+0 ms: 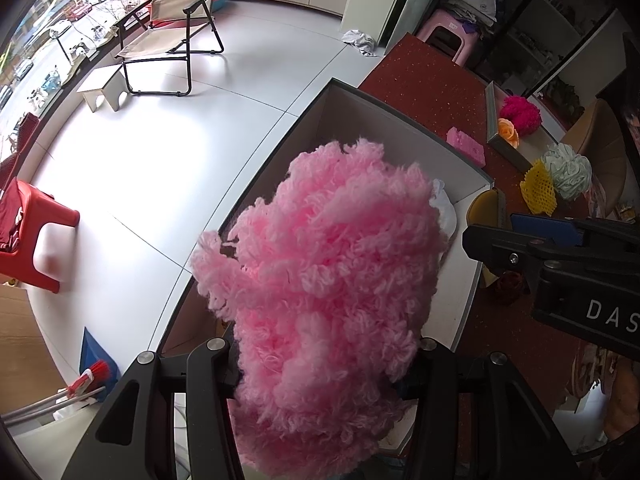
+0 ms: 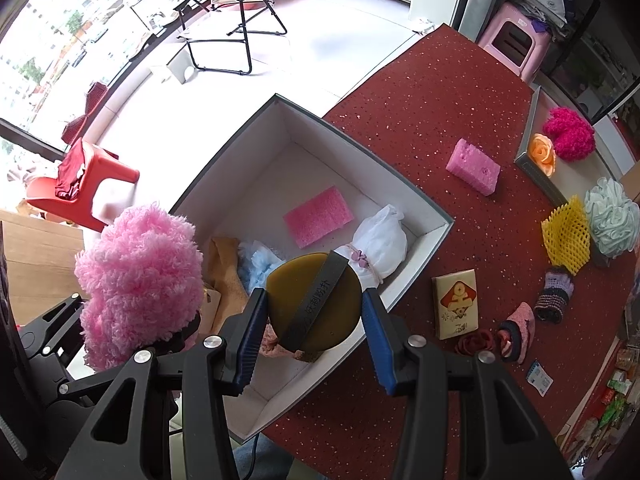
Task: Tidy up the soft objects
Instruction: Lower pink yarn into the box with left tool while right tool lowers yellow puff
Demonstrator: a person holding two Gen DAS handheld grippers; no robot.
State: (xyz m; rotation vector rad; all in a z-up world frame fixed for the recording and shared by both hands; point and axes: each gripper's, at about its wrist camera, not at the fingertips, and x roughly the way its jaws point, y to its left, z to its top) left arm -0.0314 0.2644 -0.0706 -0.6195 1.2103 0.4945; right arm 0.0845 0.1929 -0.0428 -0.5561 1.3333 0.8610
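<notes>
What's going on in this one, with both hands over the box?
A person is sorting soft things into a white box at the edge of a red table. The left tool holds a fluffy pink pom-pom above the box's near end. The right tool grips a round brown puff with a black strap, also over the box. A pink sponge and a white pouch already lie inside. Another pink sponge, a yellow net and a pale bath pouf remain on the table.

Home room: folding chair [image 1: 172, 28], plastic stools [image 1: 36, 236].
</notes>
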